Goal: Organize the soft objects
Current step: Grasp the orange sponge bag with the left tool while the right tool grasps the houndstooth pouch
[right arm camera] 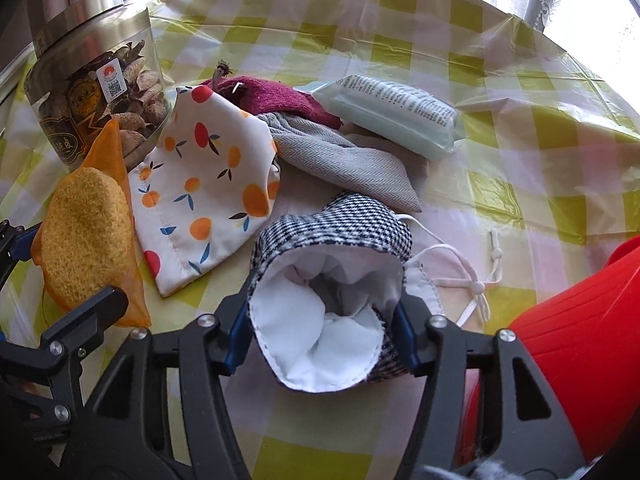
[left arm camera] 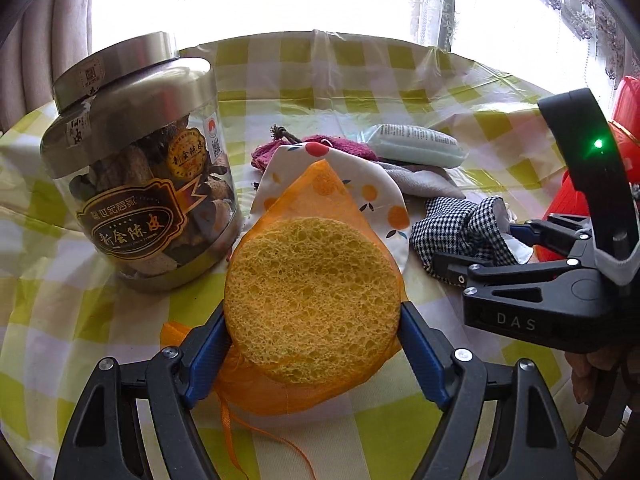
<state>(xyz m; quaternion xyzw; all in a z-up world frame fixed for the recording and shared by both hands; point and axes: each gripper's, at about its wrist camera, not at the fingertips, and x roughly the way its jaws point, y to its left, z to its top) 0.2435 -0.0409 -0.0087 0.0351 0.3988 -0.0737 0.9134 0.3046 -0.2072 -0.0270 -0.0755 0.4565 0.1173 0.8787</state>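
My left gripper (left arm camera: 314, 332) is shut on a round yellow sponge (left arm camera: 314, 296) inside an orange mesh bag (left arm camera: 320, 192); both also show in the right wrist view (right arm camera: 86, 248). My right gripper (right arm camera: 324, 316) is shut on a black-and-white checked face mask (right arm camera: 336, 228) with a white lining, seen from the left wrist view too (left arm camera: 460, 232). A white orange-print mask (right arm camera: 208, 184), a grey cloth (right arm camera: 352, 168), a maroon knit piece (right arm camera: 288, 98) and a pale green wipes pack (right arm camera: 400, 112) lie together on the checked tablecloth (right arm camera: 520, 128).
A clear jar (left arm camera: 140, 184) with a metal lid stands at the left, close to the sponge. A red plastic container (right arm camera: 580, 360) sits at the right beside my right gripper. A white mask with ear loops (right arm camera: 452, 276) lies under the checked mask. A bright window lies beyond the table.
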